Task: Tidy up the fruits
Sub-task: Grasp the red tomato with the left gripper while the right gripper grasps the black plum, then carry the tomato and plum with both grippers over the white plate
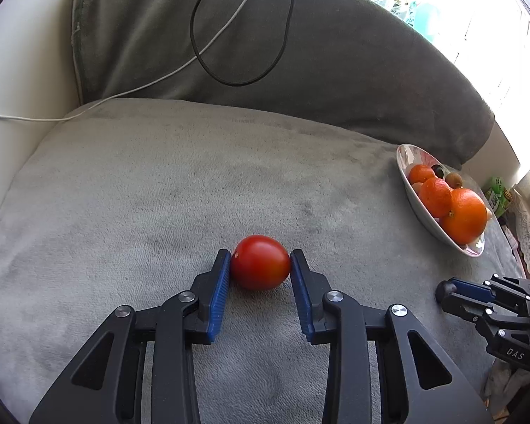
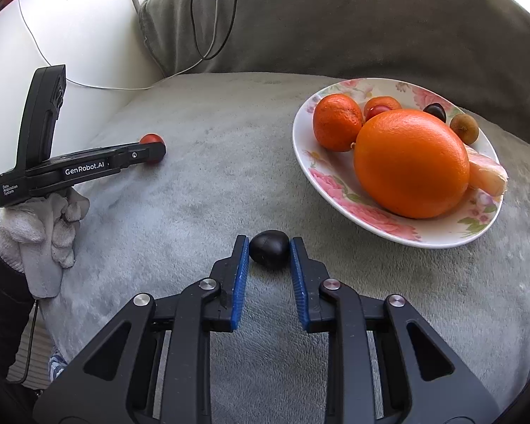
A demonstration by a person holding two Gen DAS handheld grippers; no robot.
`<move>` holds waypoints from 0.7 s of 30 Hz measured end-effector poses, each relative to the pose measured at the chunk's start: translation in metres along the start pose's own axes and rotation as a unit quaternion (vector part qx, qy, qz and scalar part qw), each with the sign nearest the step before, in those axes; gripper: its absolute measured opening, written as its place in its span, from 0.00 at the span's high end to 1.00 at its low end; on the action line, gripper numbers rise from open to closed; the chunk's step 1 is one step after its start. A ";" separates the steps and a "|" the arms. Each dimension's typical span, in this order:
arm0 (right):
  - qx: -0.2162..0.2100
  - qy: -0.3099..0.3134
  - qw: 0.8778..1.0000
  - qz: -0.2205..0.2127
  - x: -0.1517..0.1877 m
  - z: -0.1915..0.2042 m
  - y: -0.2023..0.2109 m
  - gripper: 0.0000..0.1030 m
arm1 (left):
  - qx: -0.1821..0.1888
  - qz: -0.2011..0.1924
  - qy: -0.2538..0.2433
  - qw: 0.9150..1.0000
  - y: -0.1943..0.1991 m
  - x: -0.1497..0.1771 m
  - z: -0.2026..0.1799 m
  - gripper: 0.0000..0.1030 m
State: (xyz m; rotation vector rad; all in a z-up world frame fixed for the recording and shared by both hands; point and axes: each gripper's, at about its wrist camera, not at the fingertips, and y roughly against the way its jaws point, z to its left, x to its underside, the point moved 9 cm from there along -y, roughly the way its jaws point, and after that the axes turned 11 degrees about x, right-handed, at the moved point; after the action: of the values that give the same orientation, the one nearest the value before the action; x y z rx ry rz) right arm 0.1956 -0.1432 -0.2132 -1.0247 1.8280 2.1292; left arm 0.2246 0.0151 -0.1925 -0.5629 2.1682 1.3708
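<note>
While clamped, tomato (image 1: 260,262) mid-cushion (image 1: 159,183), plate (image 2: 335,183) well apart.

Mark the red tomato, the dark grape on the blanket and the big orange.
red tomato (image 1: 260,262), left wrist view, middle of its skin.
dark grape (image 2: 269,248), right wrist view, its top.
big orange (image 2: 411,163), right wrist view, centre of its peel.

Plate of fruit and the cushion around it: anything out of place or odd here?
Two fruits lie off the plate, loose on the grey cushion: a red tomato clamped in the left gripper and a small dark fruit clamped in the right gripper. Nothing looks spilled or damaged; the plate sits level enough.
</note>
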 end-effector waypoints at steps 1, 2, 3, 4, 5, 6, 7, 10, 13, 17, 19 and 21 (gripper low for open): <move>-0.001 0.000 1.000 -0.002 0.000 0.000 0.001 0.76 | 0.001 -0.001 -0.001 1.000 0.001 0.000 -0.001 0.69; -0.001 -0.001 1.000 -0.004 0.000 0.000 0.002 0.76 | 0.001 -0.002 -0.001 1.000 0.002 -0.001 -0.002 0.69; -0.002 -0.001 1.000 -0.006 -0.001 0.000 0.004 0.76 | 0.002 -0.004 -0.002 1.000 0.003 -0.001 -0.003 0.69; -0.003 -0.003 1.000 -0.008 -0.001 0.000 0.006 0.77 | 0.003 -0.005 -0.002 1.000 0.004 -0.002 -0.003 0.69; -0.004 -0.004 1.000 -0.010 -0.002 0.000 0.008 0.77 | 0.004 -0.007 -0.003 1.000 0.005 -0.003 -0.004 0.69; -0.006 -0.004 1.000 -0.012 -0.002 -0.001 0.010 0.77 | 0.005 -0.008 -0.004 1.000 0.007 -0.003 -0.005 0.69; -0.006 -0.005 1.000 -0.015 -0.003 -0.001 0.013 0.77 | 0.006 -0.010 -0.005 1.000 0.008 -0.004 -0.007 0.69; -0.008 -0.006 1.000 -0.025 -0.006 -0.004 0.022 0.77 | 0.010 -0.015 -0.009 1.000 0.010 -0.007 -0.012 0.69; -0.006 -0.007 0.999 -0.037 -0.010 -0.008 0.033 0.77 | 0.016 -0.020 -0.015 1.000 0.013 -0.011 -0.020 0.69; -0.001 -0.012 0.998 -0.056 -0.020 -0.015 0.048 0.77 | 0.026 -0.026 -0.024 0.999 0.016 -0.017 -0.033 0.69; 0.002 -0.015 0.998 -0.065 -0.025 -0.020 0.053 0.77 | 0.033 -0.029 -0.031 0.999 0.017 -0.020 -0.041 0.69; 0.007 -0.019 0.997 -0.073 -0.031 -0.027 0.059 0.77 | 0.039 -0.032 -0.037 0.998 0.017 -0.024 -0.050 0.69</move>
State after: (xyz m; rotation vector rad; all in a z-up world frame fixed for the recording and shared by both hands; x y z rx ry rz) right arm 0.1983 -0.1730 -0.1482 -1.0707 1.6940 2.0345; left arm 0.2237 -0.0215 -0.1480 -0.5390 2.1149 1.2492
